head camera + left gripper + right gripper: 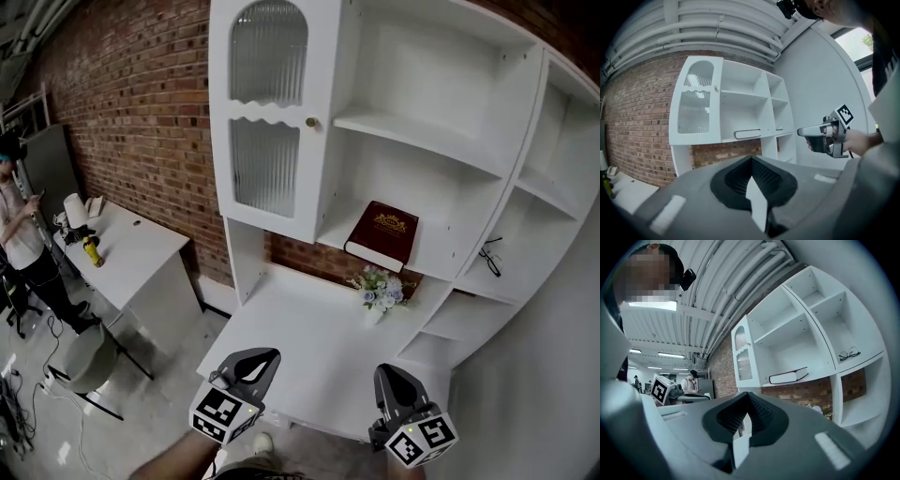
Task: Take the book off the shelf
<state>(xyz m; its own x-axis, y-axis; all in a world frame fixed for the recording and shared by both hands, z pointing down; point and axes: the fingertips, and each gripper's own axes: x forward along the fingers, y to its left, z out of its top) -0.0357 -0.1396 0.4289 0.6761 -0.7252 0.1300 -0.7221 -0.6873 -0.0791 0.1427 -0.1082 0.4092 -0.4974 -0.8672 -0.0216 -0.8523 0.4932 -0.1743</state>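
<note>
The head view looked steeply down at the white shelf and desk. Both gripper views looked up at that same shelf from low, near the desk.

Small flower posy on white desk, eyeglasses, yellow bottle on side table, brick wall

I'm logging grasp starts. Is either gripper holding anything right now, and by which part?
Nothing is held: the left gripper and right gripper hover empty, jaws together, while the book lies on its shelf.
</note>
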